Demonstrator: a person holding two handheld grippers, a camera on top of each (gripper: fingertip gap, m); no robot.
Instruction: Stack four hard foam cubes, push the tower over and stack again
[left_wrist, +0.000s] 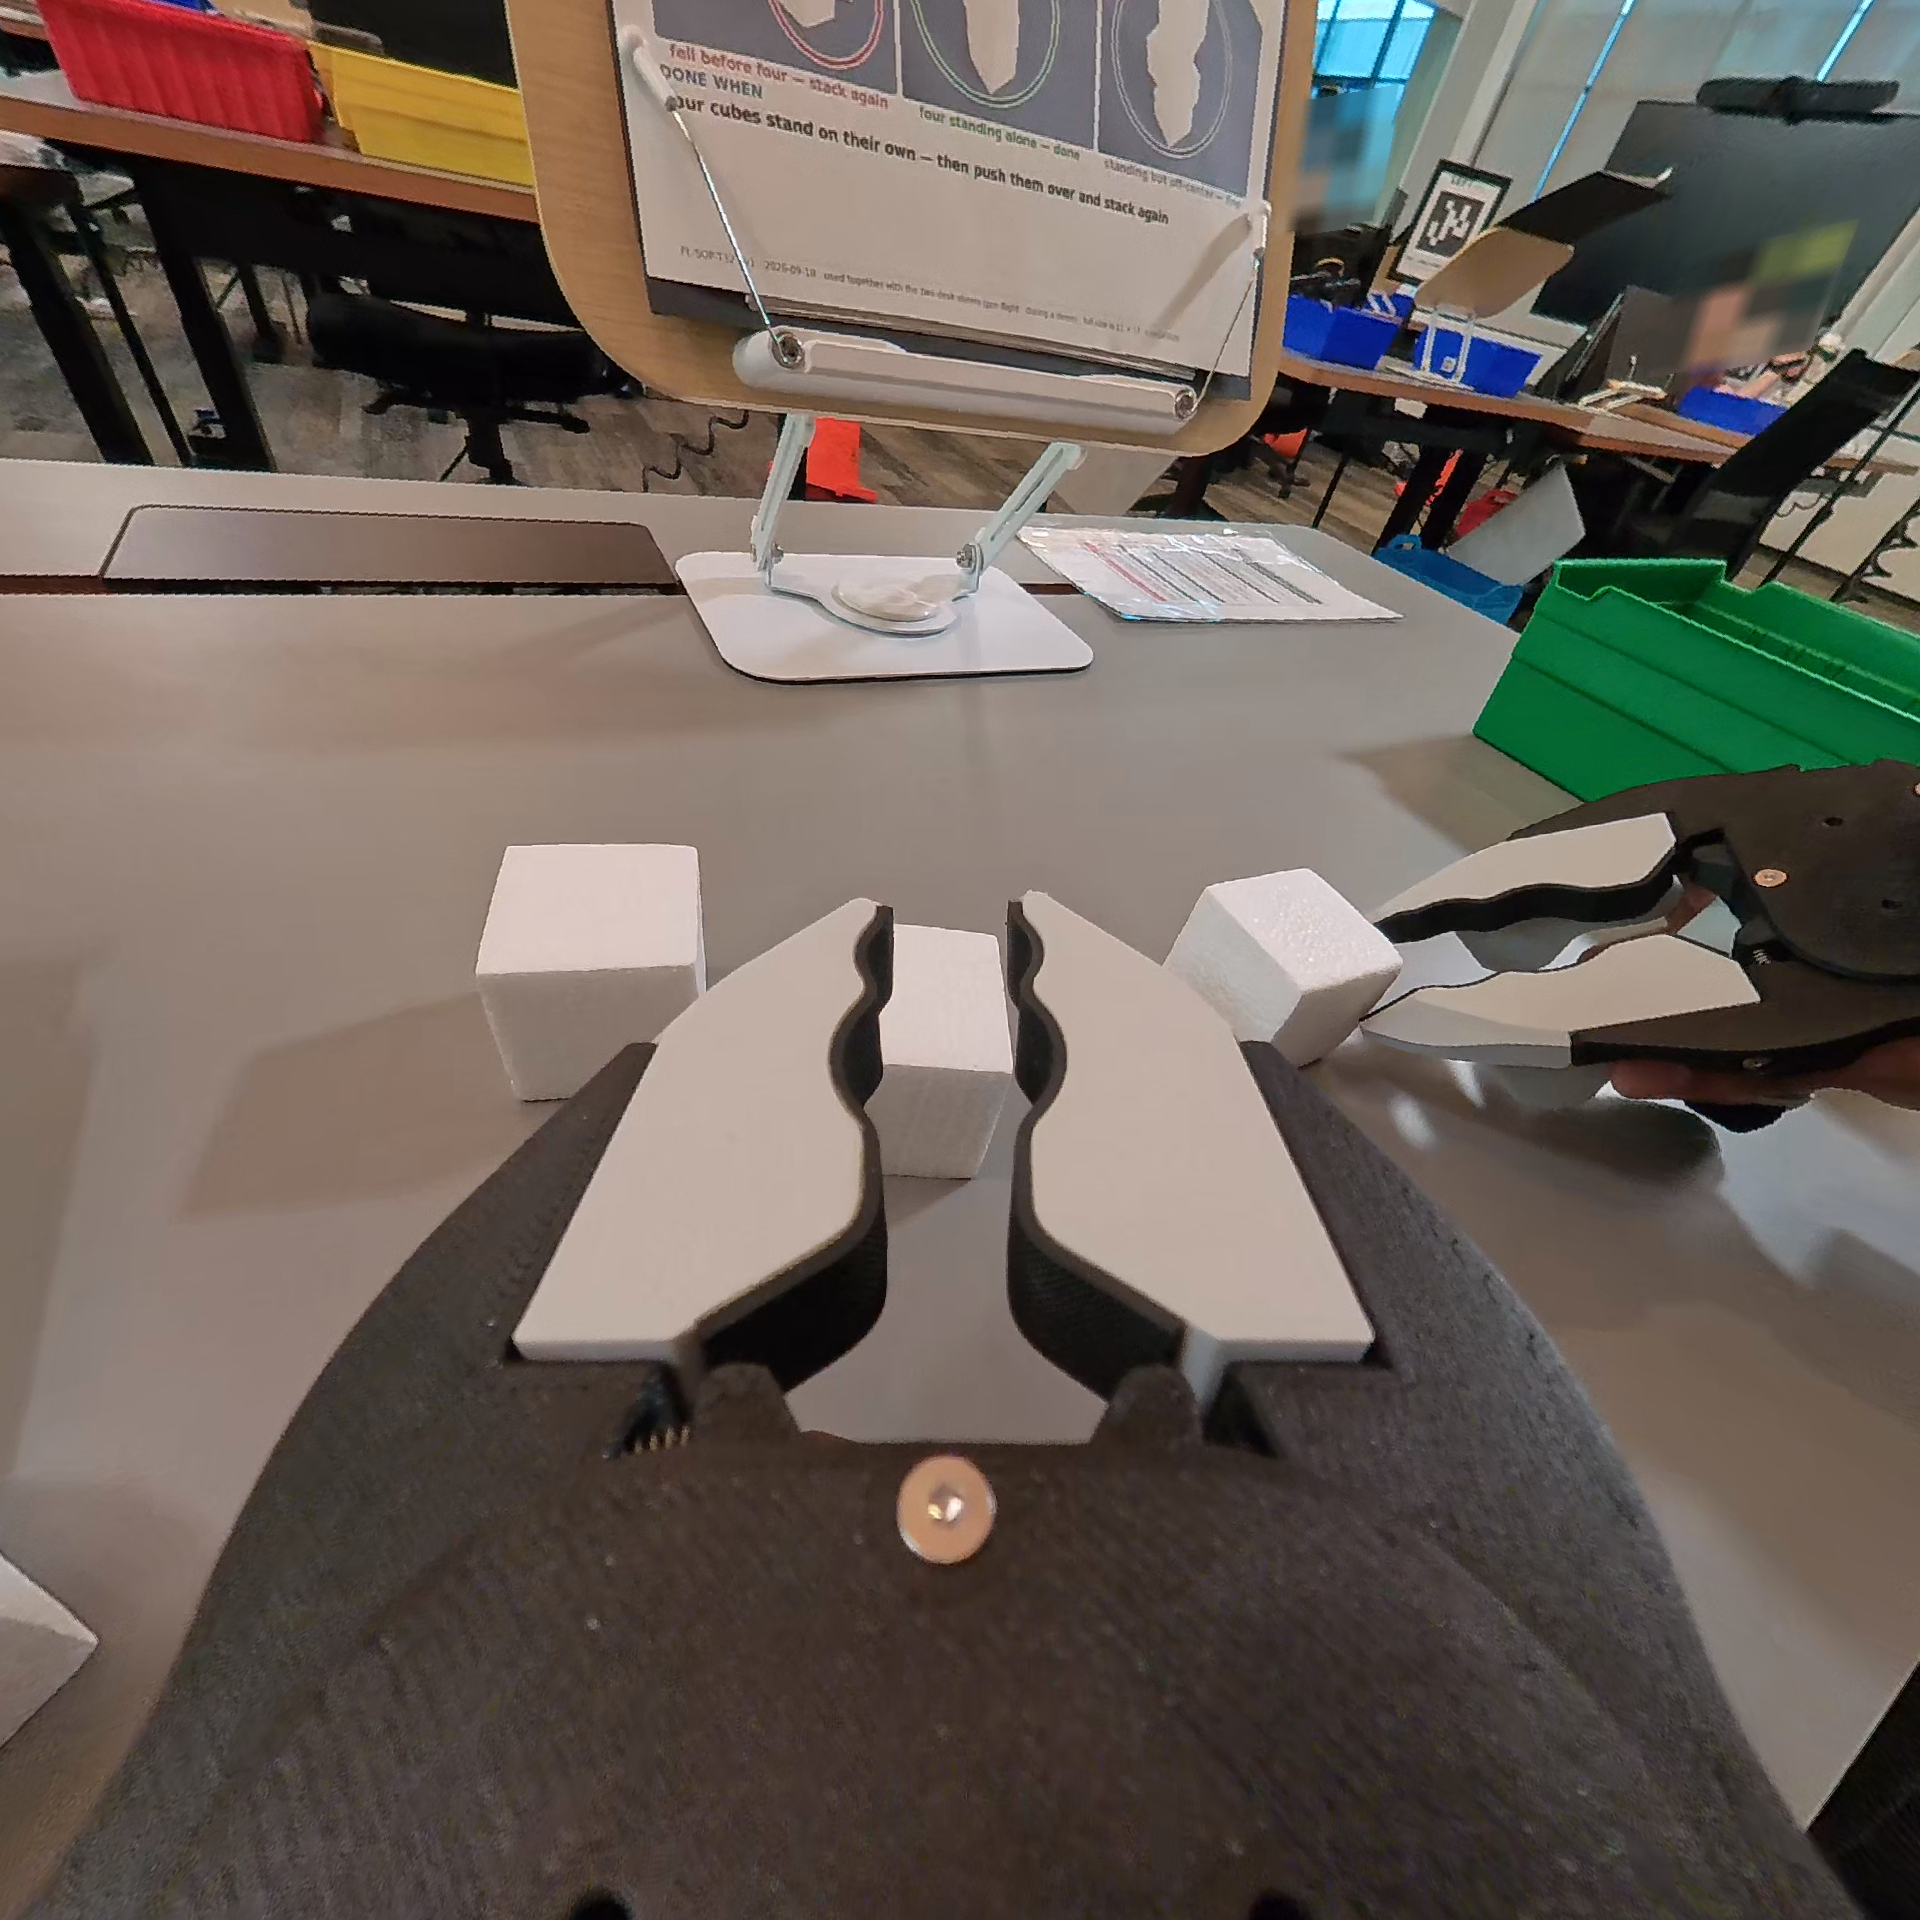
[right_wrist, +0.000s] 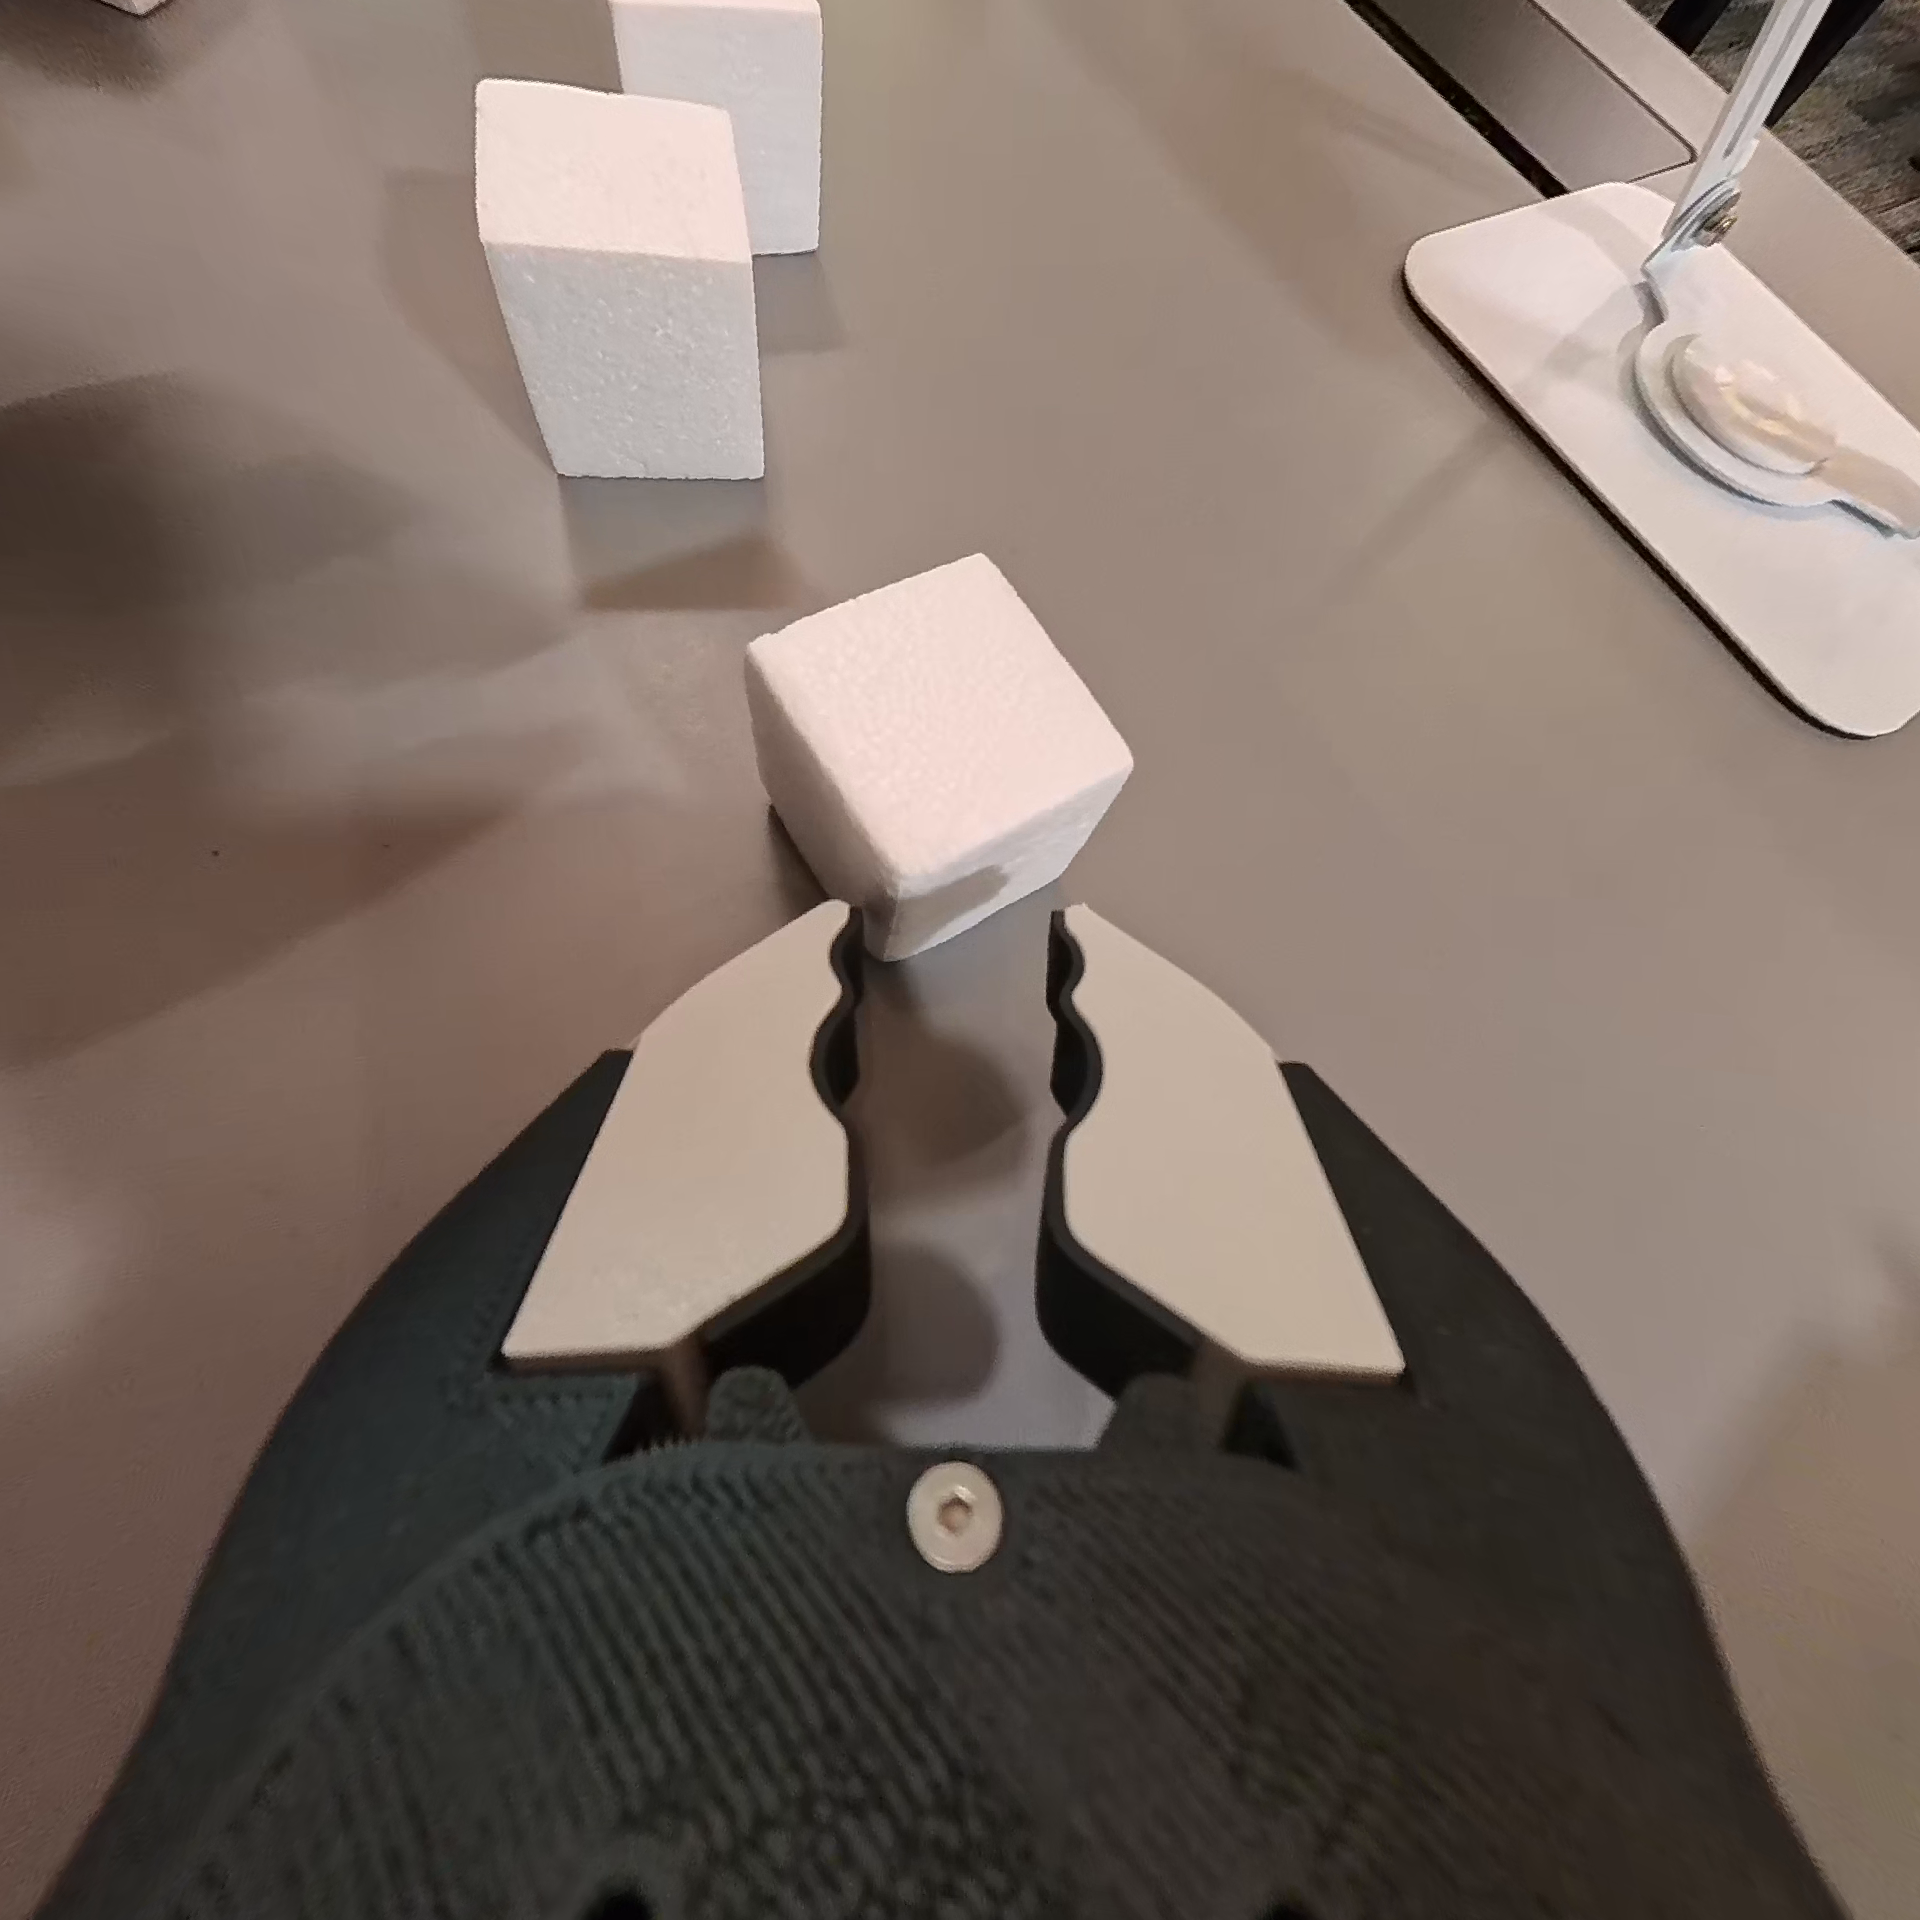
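Observation:
Several white foam cubes sit on a grey table. My left gripper is open with a narrow gap; a cube shows through the gap, partly hidden behind the fingers. Another cube stands left of it. A third cube is tipped up on an edge at the tips of my right gripper. In the right wrist view that tilted cube leans at the left fingertip of my open, empty right gripper. Two upright cubes stand beyond it.
A document stand with a white base holds a printed sheet at the table's back. A green bin sits at the right edge, with a plastic sleeve beside the stand. Another white cube's corner shows at lower left. Tip to tip, the grippers are about 20 centimeters apart. The cube is about 5 centimeters from my left fingertips and 15 centimeters from my right. Seen from the right wrist view as well.

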